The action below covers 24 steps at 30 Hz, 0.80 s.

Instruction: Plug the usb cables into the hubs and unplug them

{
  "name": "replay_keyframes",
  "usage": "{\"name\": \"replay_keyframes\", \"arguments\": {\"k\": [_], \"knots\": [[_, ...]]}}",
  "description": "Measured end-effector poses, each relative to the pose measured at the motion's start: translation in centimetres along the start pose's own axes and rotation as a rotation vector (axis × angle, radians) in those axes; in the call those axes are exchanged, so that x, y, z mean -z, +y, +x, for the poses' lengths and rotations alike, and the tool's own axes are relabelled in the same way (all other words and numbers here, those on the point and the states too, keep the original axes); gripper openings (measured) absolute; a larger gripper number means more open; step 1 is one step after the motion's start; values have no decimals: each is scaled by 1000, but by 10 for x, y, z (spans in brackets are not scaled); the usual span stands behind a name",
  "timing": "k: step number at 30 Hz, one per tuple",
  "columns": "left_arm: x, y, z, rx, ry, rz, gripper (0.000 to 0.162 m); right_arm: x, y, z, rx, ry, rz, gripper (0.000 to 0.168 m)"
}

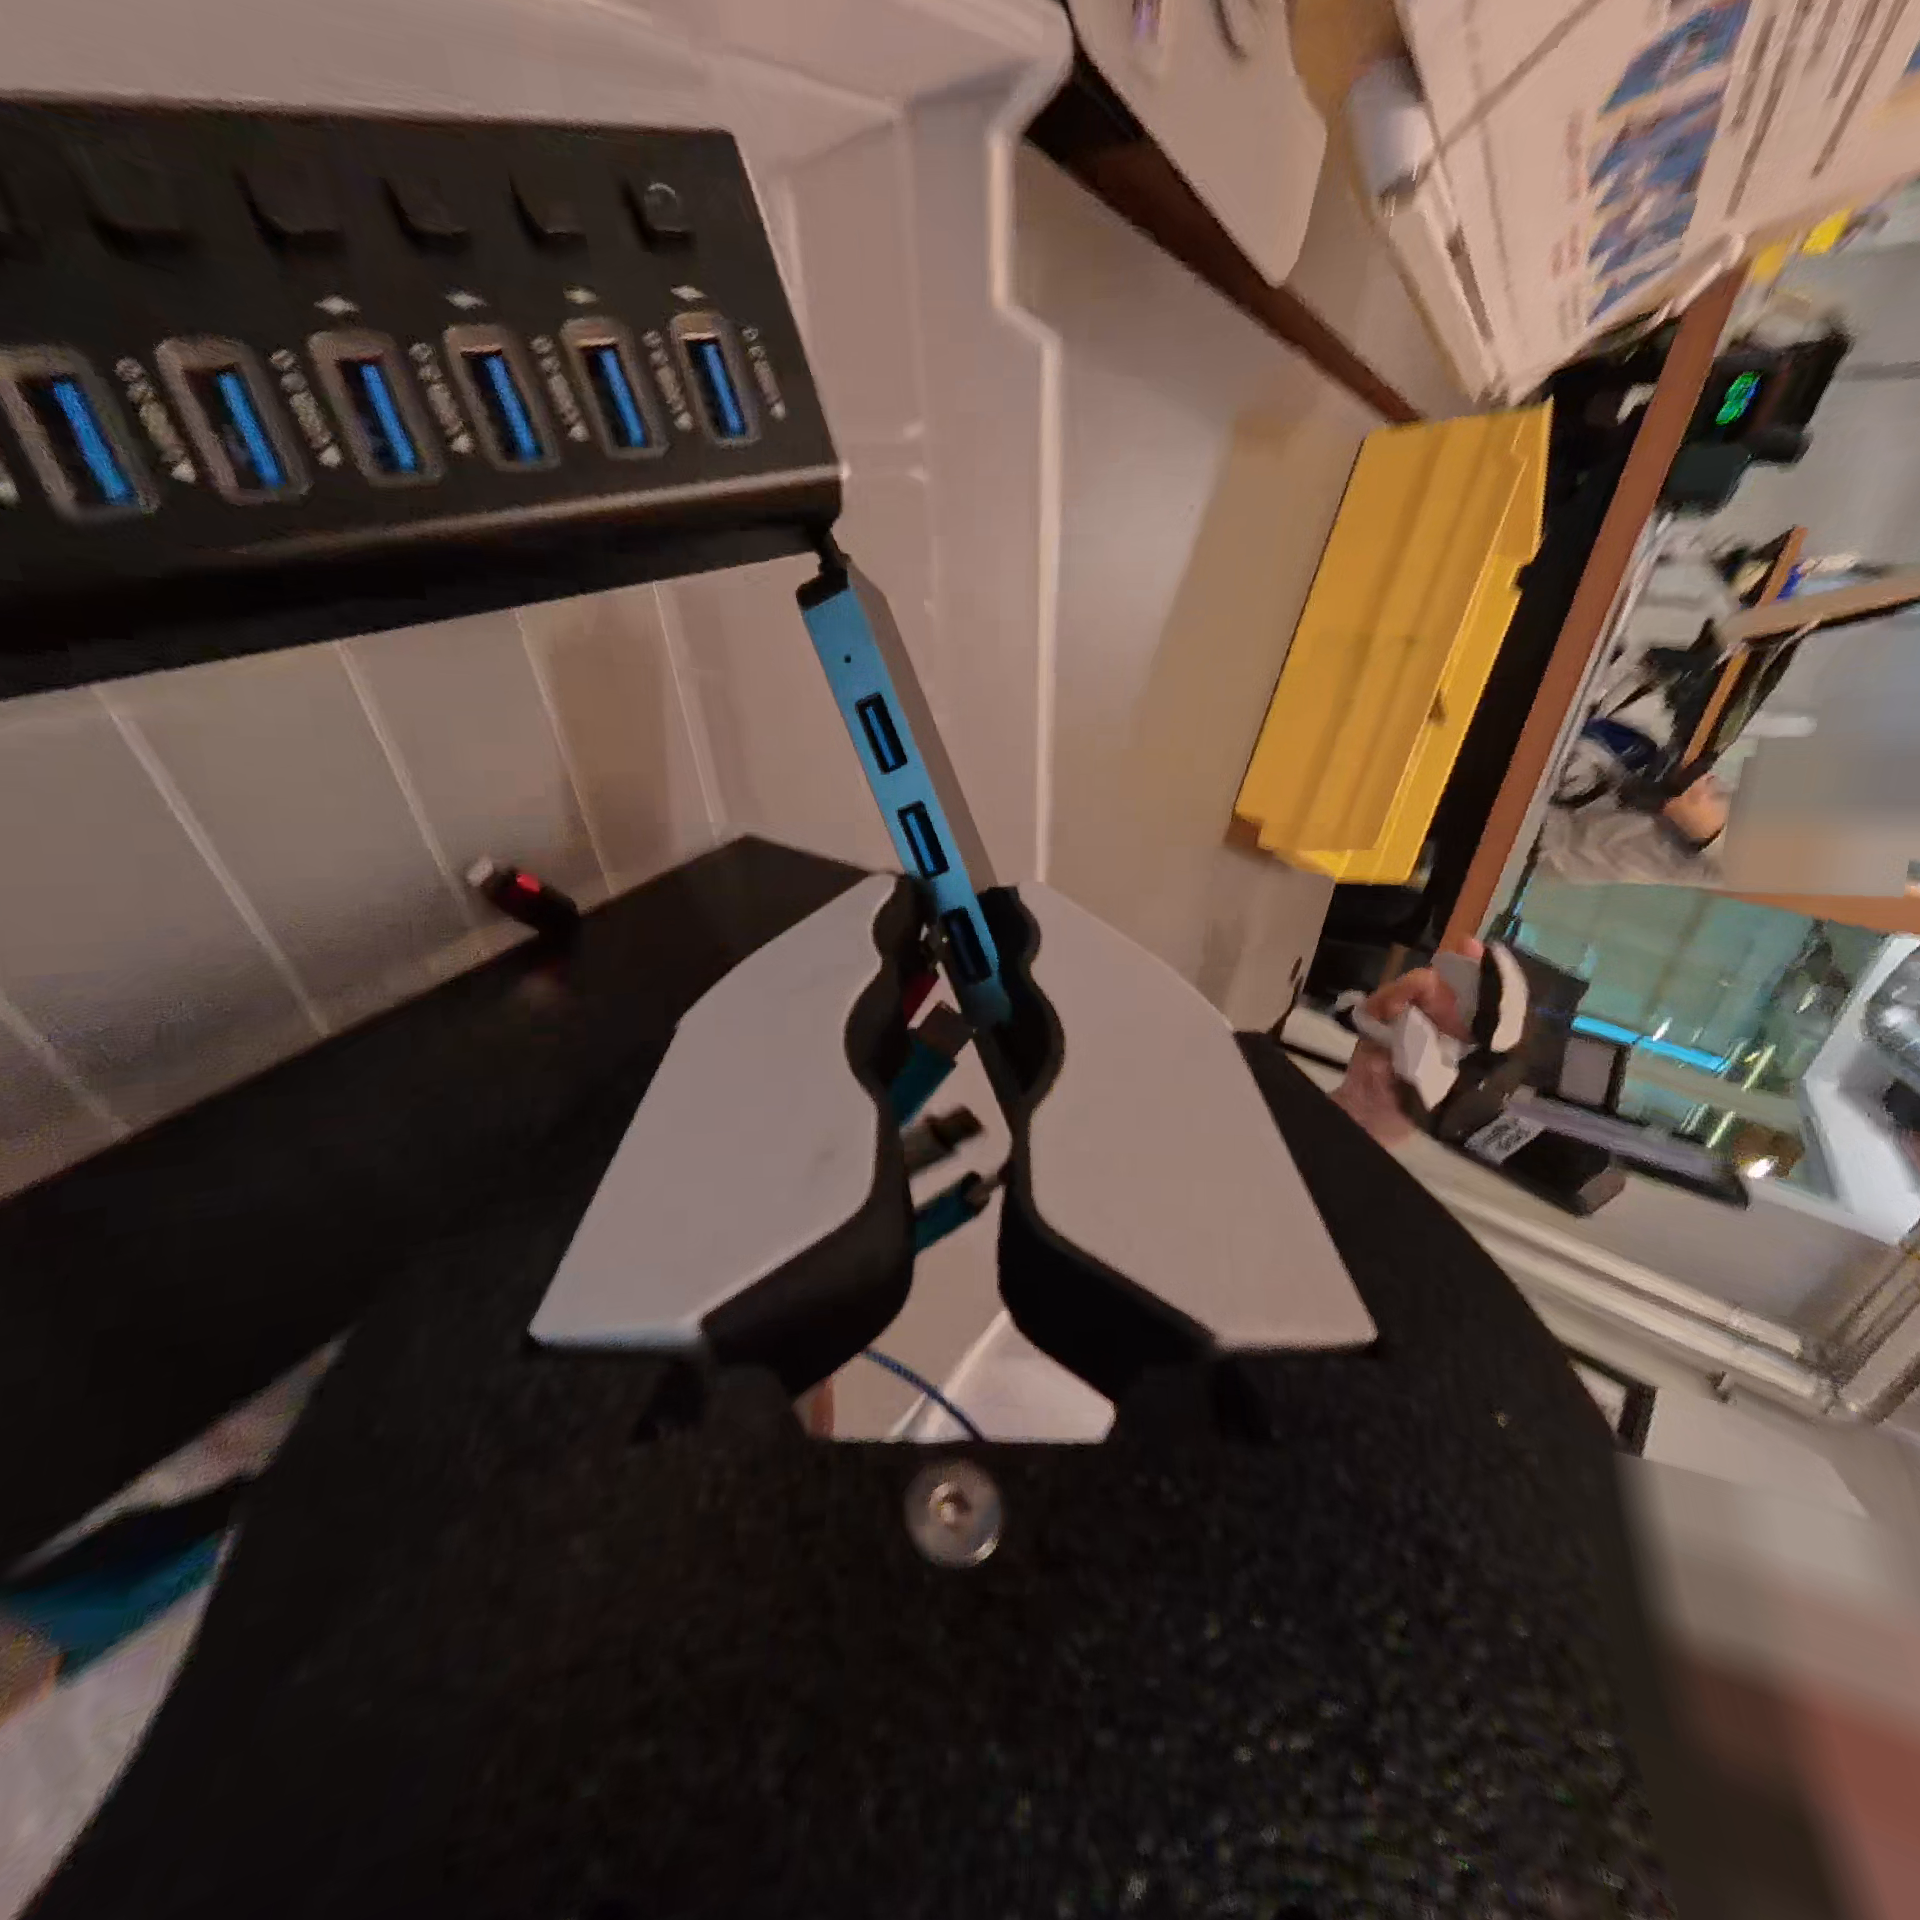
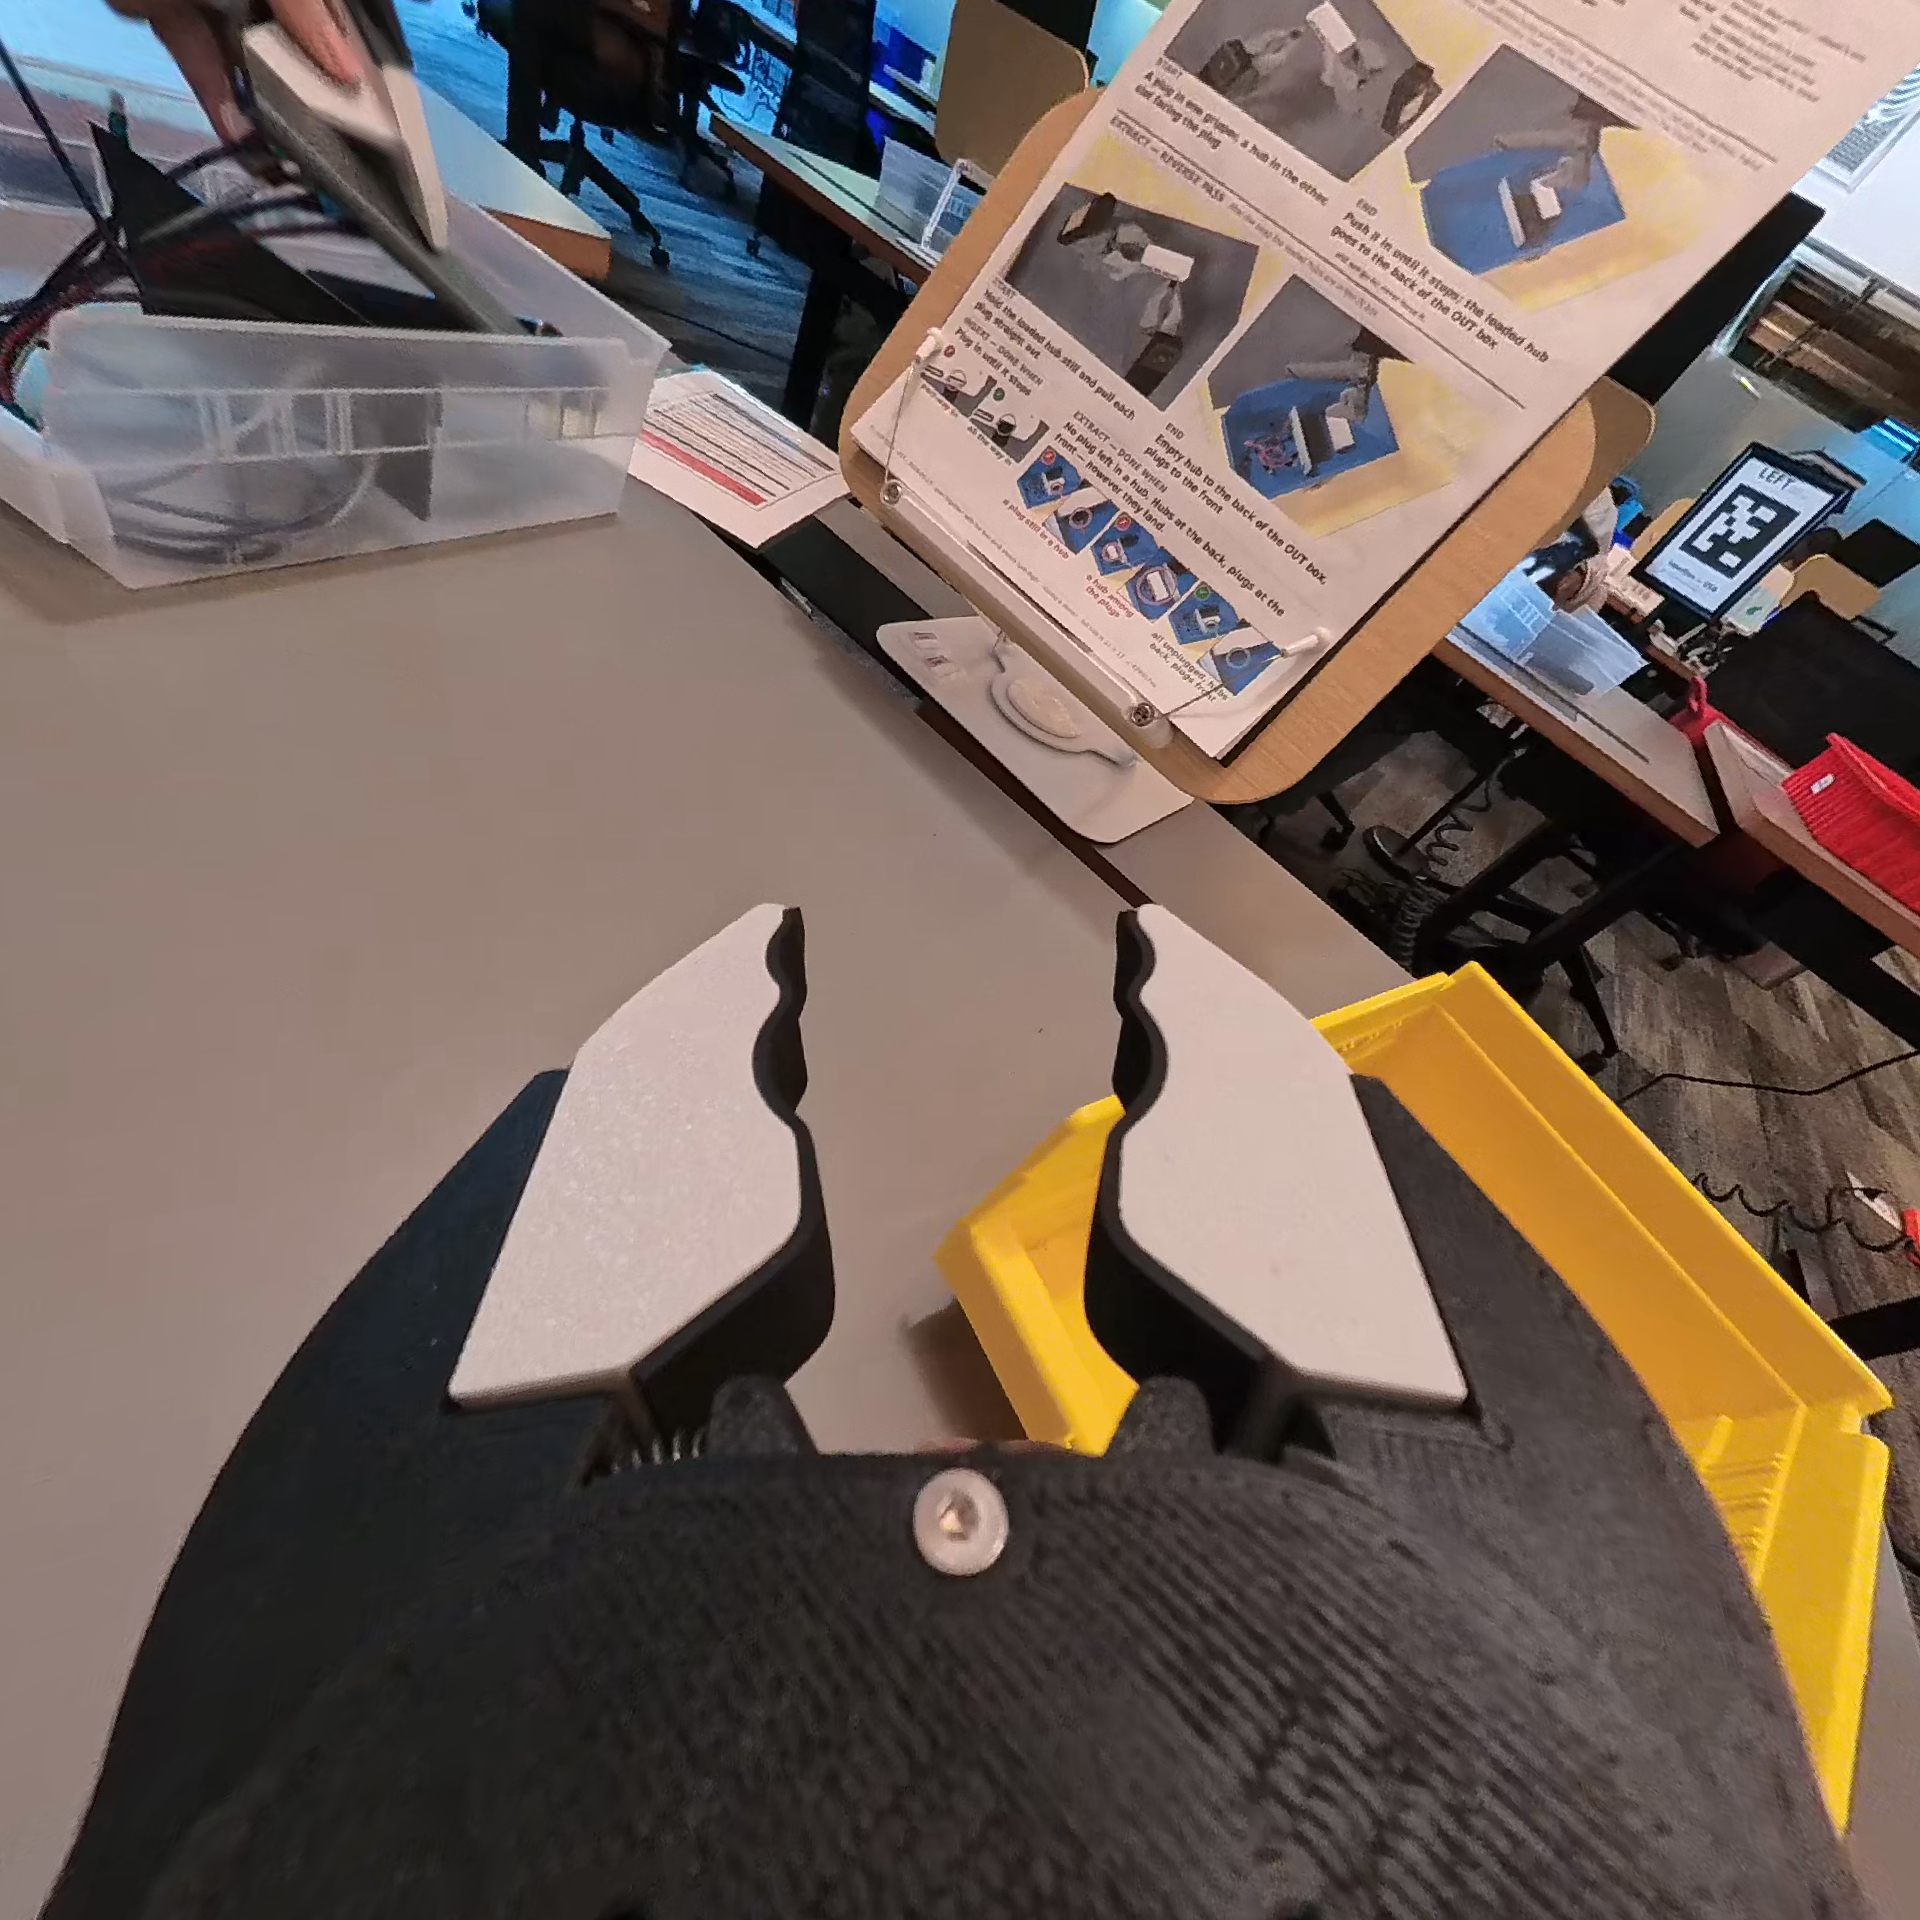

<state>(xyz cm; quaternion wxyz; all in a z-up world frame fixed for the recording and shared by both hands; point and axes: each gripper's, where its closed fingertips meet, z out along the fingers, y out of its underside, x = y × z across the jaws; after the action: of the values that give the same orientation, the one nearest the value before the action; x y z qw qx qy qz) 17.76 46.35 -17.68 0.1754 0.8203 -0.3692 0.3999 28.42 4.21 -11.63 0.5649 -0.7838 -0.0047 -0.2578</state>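
Note:
In the left wrist view my left gripper (image 1: 961, 914) is shut on the lower end of a slim blue USB hub (image 1: 894, 748), which stands tilted up out of the jaws with its ports facing left. A large black hub (image 1: 395, 395) with a row of blue ports lies at the upper left. Loose USB plugs (image 1: 940, 1039) on teal and red cables show below the fingers. A black and red USB stick (image 1: 525, 896) lies at the left. My right gripper (image 2: 961, 935) is open and empty over the grey table (image 2: 416, 831).
The left gripper works inside a clear plastic bin (image 2: 332, 436) at the table's far left. A yellow bin (image 2: 1558, 1143) sits under my right finger at the table's edge. An instruction sheet on a wooden stand (image 2: 1299, 312) is at the back right. The gap from one gripper's tips to the other's is roughly 45 cm.

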Motion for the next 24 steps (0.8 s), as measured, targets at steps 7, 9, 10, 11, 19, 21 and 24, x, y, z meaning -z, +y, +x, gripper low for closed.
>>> {"name": "replay_keyframes", "arguments": {"k": [7,9,10,11,19,21,24], "knots": [[28,31,56,-254,37,-127,14,-1,-7,-9,11,-20,12,58],[41,26,92,-344,124,-31,12,-1,-12,-12,4,-27,29,58],[50,24,112,-398,172,24,12,0,-15,-14,-1,-30,43,58],[60,25,134,-457,216,79,11,0,-19,-16,-10,-35,60,58],[71,101,269,-852,358,312,11,16,-74,-34,-233,-129,328,57],[41,138,281,-914,382,228,11,26,-92,-37,-331,-175,442,57],[-14,193,285,-946,432,47,11,43,-114,-48,-273,-222,574,56]]}}
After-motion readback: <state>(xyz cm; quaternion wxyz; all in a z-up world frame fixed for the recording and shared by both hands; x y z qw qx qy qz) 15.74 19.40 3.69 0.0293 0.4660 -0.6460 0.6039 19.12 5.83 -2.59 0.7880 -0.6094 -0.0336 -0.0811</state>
